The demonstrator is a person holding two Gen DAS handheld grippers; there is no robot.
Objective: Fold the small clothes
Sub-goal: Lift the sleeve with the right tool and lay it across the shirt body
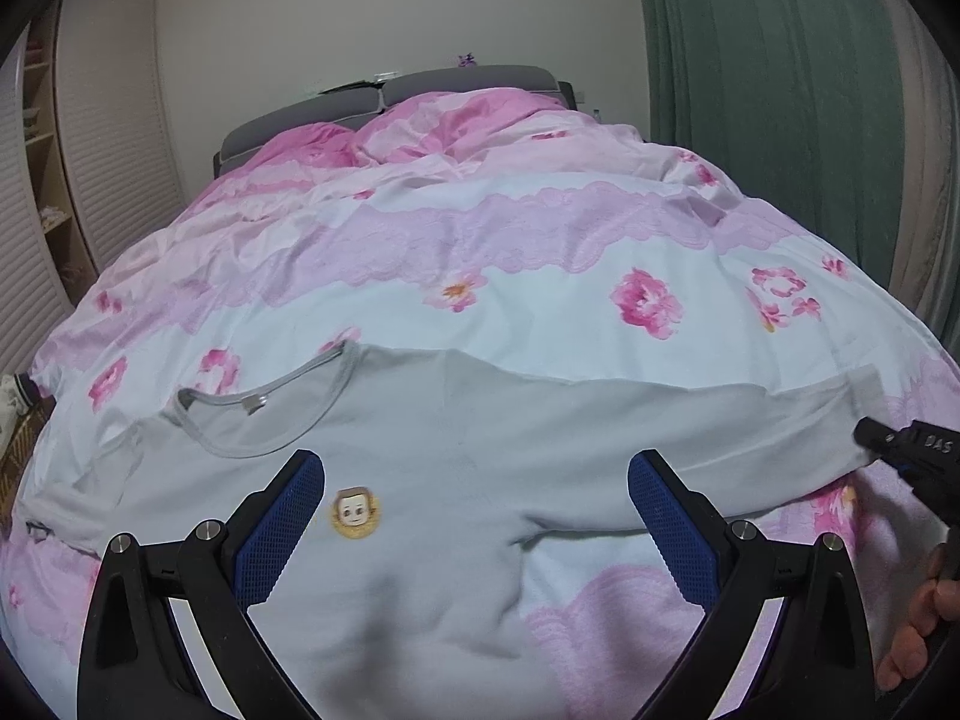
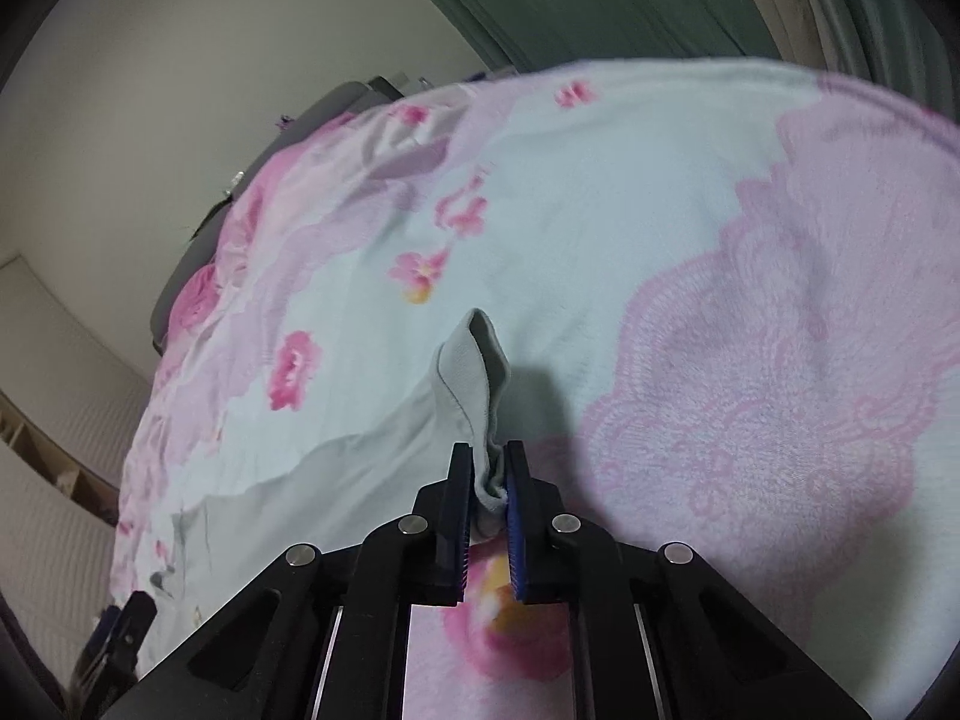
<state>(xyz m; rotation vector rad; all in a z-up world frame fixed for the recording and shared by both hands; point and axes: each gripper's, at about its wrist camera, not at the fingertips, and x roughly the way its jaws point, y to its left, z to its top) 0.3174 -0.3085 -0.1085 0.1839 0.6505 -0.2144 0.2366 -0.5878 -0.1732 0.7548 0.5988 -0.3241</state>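
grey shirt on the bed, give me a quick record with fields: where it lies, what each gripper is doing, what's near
garment: light grey shirt, spread flat, neckline toward the left, small cartoon face patch on the chest
surface: floral pink and white duvet on a bed
left gripper: open, above the shirt's chest, pads not pressing on cloth
right gripper: shut on the shirt, pinching a bunched edge at its right end
surroundings: green curtain on the right, louvred white wardrobe door on the left
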